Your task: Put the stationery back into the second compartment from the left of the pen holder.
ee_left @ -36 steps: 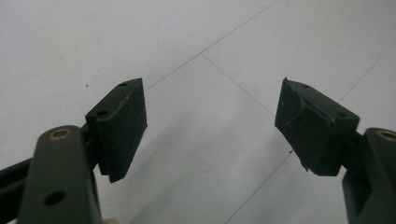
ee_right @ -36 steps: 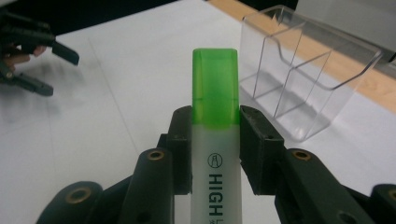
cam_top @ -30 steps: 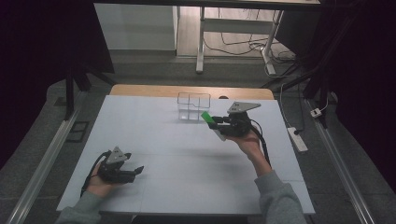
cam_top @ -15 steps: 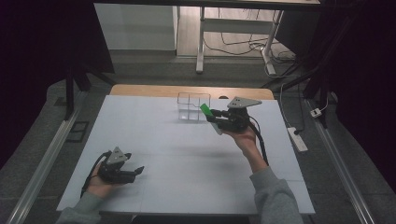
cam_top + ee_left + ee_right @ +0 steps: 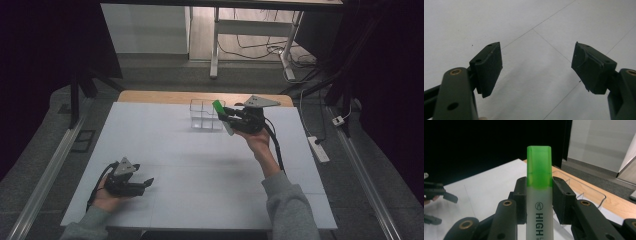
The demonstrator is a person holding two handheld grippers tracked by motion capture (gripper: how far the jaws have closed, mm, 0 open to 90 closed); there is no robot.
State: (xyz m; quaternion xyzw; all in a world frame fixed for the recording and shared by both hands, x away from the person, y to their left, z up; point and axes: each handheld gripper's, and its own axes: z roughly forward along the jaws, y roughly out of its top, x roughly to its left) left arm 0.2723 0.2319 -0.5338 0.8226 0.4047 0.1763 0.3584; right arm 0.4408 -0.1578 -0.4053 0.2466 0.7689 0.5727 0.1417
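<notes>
A highlighter point(image 5: 539, 195) with a white body and a green cap point(image 5: 218, 107) is clamped between the jaws of my right gripper point(image 5: 226, 118), which is shut on it and held in the air at the table's far middle. Its cap tilts up toward a clear compartmented box point(image 5: 205, 115) just left of the gripper. The box's rim point(image 5: 584, 187) lies below and behind the highlighter in the right gripper view. My left gripper point(image 5: 145, 184) rests low at the table's near left, open, with bare white surface between its pads point(image 5: 489, 67).
The white tabletop point(image 5: 200, 165) has a wooden strip point(image 5: 150, 96) along its far edge. A power strip point(image 5: 318, 148) lies on the floor to the right. Metal rails run along both sides. The left gripper's jaws point(image 5: 439, 192) appear far off in the right gripper view.
My right gripper has carried the highlighter a little up and left, closer to the clear box. The left gripper has stayed put.
</notes>
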